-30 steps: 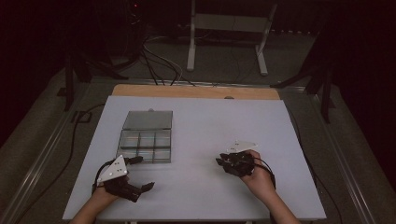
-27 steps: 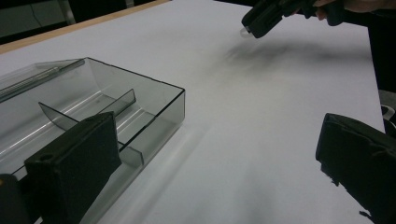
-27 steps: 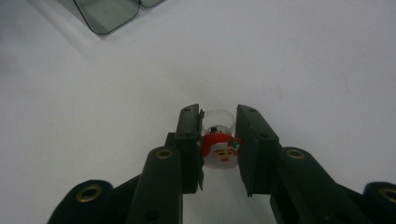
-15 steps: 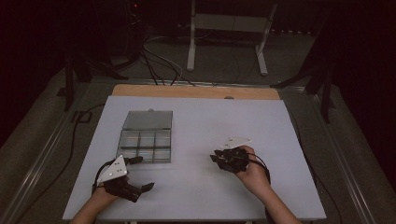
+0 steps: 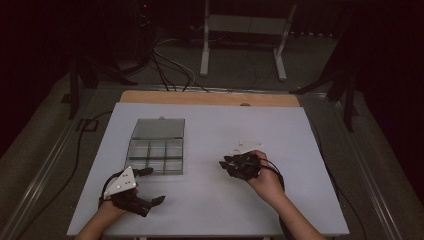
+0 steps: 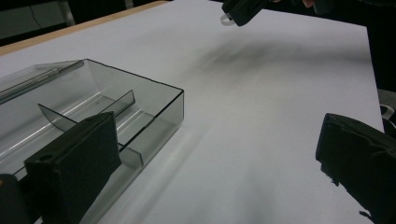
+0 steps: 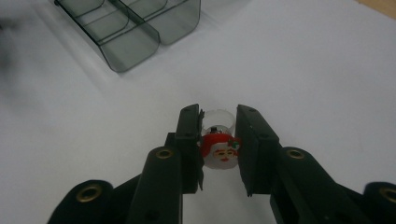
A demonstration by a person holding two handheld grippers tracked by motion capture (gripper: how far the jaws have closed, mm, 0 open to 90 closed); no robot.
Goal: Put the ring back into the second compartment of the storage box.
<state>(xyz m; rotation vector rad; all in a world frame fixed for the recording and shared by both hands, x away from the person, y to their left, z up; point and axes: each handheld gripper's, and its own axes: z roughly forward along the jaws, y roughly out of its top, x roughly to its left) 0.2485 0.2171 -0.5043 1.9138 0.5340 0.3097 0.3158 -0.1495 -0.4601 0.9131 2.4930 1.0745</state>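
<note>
Santa ring (image 7: 219, 151) sits clamped between the right gripper's (image 7: 219, 140) fingers, held above the white tabletop (image 5: 210, 200), near the clear divided box (image 5: 157, 147). The left gripper (image 5: 145, 192), fingers spread apart and empty, rests just beside that box's near corner.

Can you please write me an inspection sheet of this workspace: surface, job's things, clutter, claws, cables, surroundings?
Surface: white table, wooden strip along its far edge.
Job's things: small Santa ring in the right claw; clear compartment box open, lid laid back, compartments look empty.
Clutter: nothing seen.
Claws: right claw shut on the Santa ring, lifted off the table; left claw open, beside the box.
Cables: one trails from each claw; more on the floor beyond.
Surroundings: dark room, white stand behind the table.
</note>
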